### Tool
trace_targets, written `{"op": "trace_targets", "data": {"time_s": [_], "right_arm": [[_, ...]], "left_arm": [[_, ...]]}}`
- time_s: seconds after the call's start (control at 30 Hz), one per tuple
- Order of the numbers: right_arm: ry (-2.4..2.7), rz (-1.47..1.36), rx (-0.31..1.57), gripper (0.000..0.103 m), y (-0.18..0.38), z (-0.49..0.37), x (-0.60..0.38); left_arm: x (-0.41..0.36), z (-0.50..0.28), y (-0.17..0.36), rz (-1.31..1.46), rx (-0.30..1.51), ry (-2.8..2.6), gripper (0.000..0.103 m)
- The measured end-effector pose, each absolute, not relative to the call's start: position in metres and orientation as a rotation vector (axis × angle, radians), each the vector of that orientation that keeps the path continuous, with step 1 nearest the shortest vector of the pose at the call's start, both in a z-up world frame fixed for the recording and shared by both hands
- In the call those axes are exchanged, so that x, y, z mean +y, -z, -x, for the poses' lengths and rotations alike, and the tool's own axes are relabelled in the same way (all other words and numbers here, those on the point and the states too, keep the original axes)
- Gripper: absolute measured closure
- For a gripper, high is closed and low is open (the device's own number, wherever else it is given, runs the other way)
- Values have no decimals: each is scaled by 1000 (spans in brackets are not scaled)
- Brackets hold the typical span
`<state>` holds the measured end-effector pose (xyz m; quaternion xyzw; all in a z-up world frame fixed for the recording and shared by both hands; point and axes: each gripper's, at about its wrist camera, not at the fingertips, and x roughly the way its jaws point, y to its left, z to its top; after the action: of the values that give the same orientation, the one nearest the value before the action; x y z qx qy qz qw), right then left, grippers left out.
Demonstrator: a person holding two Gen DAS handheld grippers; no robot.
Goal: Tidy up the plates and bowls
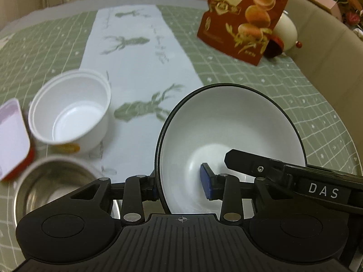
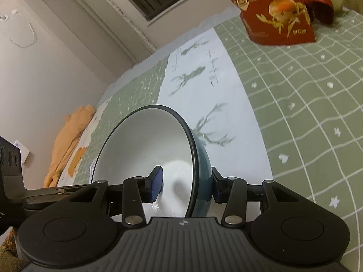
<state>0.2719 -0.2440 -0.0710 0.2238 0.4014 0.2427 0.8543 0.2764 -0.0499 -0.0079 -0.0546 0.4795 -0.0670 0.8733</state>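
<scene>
Both tools, left tool (image 1: 181, 182) and right tool (image 2: 187, 181), pinch one bowl (image 1: 231, 122) by opposite walls; uneven pulling could make it slip

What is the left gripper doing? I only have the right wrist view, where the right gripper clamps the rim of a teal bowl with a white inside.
Observer: The left gripper is shut on that same teal bowl, with one pad inside the rim and one outside.
Operator: Is there anything nearby that the bowl could go into?
Observer: A steel bowl sits on the table, to the left of the left gripper in its view.
Operator: Are there any other dishes?
Observer: A deep white bowl stands just beyond the steel one. It is empty.
</scene>
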Motion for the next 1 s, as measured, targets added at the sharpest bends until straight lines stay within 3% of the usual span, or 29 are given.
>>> {"op": "trace_targets", "data": {"time_s": [0.4,0.6,1.0], "right_arm": [[-532,-424,975,58,100,-268,-228],[-502,-379,1001,58,109,-269,-226],[-501,-335,996,57,110,-264,-226]], "left_arm": [[-35,-260,41,167,1125,126,67],[-29,-258,49,202,1141,151,77],[-27,-259,48,215,1143,153,78]]}}
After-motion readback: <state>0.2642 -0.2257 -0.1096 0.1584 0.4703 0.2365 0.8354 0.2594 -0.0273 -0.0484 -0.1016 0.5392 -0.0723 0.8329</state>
